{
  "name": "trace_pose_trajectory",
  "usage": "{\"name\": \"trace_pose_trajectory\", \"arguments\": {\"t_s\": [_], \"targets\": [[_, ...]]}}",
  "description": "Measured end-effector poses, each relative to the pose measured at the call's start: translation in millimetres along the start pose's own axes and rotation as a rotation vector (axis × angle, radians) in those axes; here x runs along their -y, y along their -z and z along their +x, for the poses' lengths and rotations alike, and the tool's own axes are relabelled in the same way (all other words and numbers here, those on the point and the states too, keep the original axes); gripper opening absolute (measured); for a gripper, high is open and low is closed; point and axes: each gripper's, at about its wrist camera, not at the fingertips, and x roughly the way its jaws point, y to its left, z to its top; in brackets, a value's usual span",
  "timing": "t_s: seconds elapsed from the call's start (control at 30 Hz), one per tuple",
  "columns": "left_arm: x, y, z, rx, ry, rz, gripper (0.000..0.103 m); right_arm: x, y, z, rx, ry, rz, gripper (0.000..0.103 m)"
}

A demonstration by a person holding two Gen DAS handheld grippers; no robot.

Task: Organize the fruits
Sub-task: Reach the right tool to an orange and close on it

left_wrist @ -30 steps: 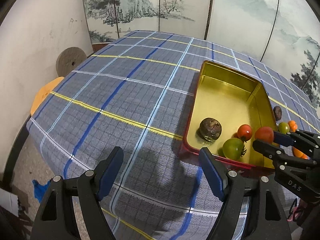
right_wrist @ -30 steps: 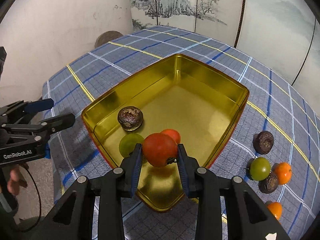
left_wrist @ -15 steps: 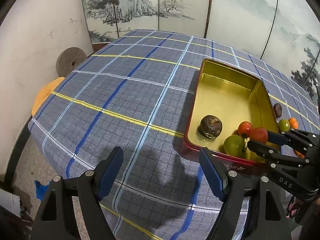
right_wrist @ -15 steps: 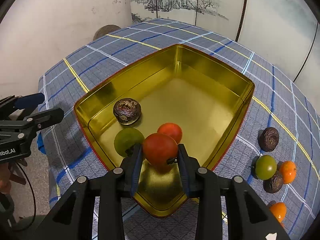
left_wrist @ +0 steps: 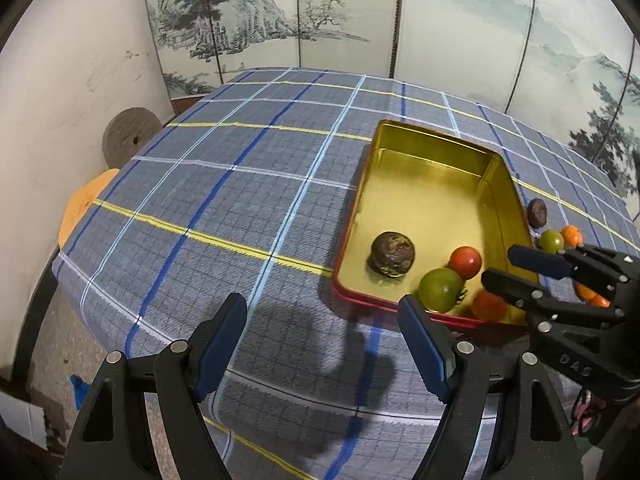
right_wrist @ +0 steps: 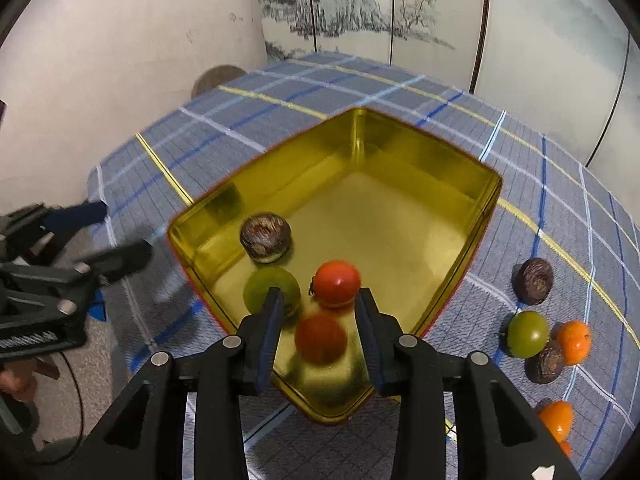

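A gold tin [right_wrist: 496,188] sits on the checked tablecloth. It holds a dark brown fruit [right_wrist: 265,237], a green tomato [right_wrist: 272,286] and a small red tomato [right_wrist: 336,283]. My right gripper [right_wrist: 320,300] hangs over the tin's near corner with its jaws opening. A larger red tomato [right_wrist: 320,338] is blurred below and between the fingers, free of the pads. The left wrist view shows this tomato [left_wrist: 490,306] under the right gripper [left_wrist: 504,268]. My left gripper [left_wrist: 322,306] stands open over bare cloth left of the tin [left_wrist: 436,136], holding nothing.
Right of the tin several fruits lie on the cloth: a dark brown one [right_wrist: 534,280], a green tomato [right_wrist: 527,334], an orange one [right_wrist: 574,342], another dark one [right_wrist: 544,364] and another orange one [right_wrist: 556,418]. A painted folding screen stands behind the table.
The right gripper's jaws have parted and the larger red tomato has slipped out of them, dropping toward the tin floor. The left gripper has stayed put.
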Motion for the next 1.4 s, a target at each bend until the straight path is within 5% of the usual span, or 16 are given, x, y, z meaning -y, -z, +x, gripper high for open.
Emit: {"name": "trace_pose_trajectory", "arguments": {"t_s": [0.23, 0.67, 0.97, 1.4], "targets": [[20, 1, -3, -0.005, 0.037, 0.037, 0.078, 17, 9, -42, 0.073, 0.013, 0.050, 0.035], [71, 10, -2, -0.030, 0.100, 0.139, 0.078, 126, 95, -95, 0.039, 0.243, 0.271, 0.043], [103, 13, 0, -0.052, 0.133, 0.205, 0.078, 158, 131, -88, 0.000, 0.262, 0.367, 0.043], [153, 11, 9, -0.073, 0.160, 0.286, 0.078, 166, 139, -66, -0.024, 0.245, 0.377, 0.044]]}}
